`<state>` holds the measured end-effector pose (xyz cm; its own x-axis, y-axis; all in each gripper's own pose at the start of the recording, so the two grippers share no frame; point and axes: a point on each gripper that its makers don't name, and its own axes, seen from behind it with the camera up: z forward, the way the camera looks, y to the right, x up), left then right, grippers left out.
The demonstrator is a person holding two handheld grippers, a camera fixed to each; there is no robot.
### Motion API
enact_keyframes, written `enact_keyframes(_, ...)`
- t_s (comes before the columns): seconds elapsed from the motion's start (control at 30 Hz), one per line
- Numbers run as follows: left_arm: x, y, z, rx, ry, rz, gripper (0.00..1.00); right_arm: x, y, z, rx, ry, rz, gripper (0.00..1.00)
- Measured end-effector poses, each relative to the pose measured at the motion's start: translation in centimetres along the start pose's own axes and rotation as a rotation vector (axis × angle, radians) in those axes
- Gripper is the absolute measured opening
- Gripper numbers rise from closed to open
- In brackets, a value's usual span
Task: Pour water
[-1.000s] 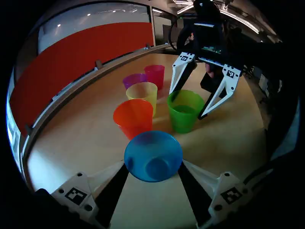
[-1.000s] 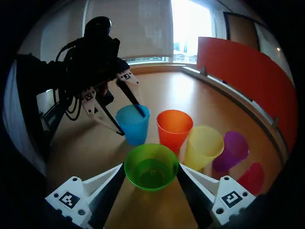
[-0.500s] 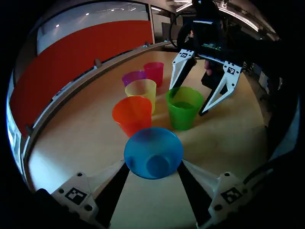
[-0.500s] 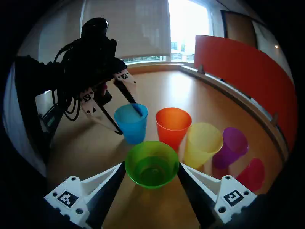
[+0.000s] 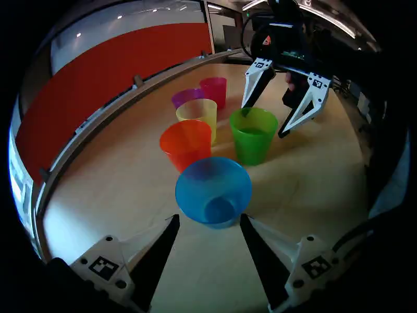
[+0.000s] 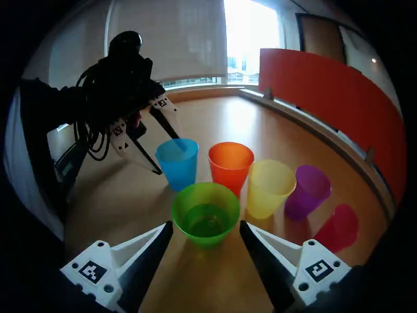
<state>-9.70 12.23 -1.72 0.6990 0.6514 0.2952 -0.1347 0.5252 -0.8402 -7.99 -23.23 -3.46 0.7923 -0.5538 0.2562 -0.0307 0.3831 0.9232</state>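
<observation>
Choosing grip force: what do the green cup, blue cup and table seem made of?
The green cup looks like thin translucent plastic, glossy: light glows through its wall. The blue cup likewise. The table: pale wood or laminate, satin sheen; cannot tell which.

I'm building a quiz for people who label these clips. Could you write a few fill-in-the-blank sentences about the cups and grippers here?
1. The cup holding liquid, at the right gripper, is ___.
2. The cup nearest the left gripper, shown at, is ___.
3. The cup in the middle, between the orange cup and the purple cup, is ___.
4. The table bears ___ cups in all.
Missing words: green, blue, yellow, six.
</observation>
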Motion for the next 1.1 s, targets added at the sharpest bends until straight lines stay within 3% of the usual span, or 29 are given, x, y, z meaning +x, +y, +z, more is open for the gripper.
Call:
enact_keyframes(0.4,-0.9,-0.2,-1.5,0.034,-0.012,-0.014,0.86,-0.5,-0.2,-1.5,-0.027,0.007,0.003,0.99)
enact_keyframes(0.6,-1.4,-0.6,-2.4,0.062,-0.003,-0.054,0.86,-0.2,-0.2,-2.3,-0.054,0.032,0.021,0.99)
enact_keyframes(1.1,-2.6,-2.1,-5.3,0.195,0.016,-0.116,0.86,-0.2,-0.1,-4.8,-0.149,0.052,0.07,1.0)
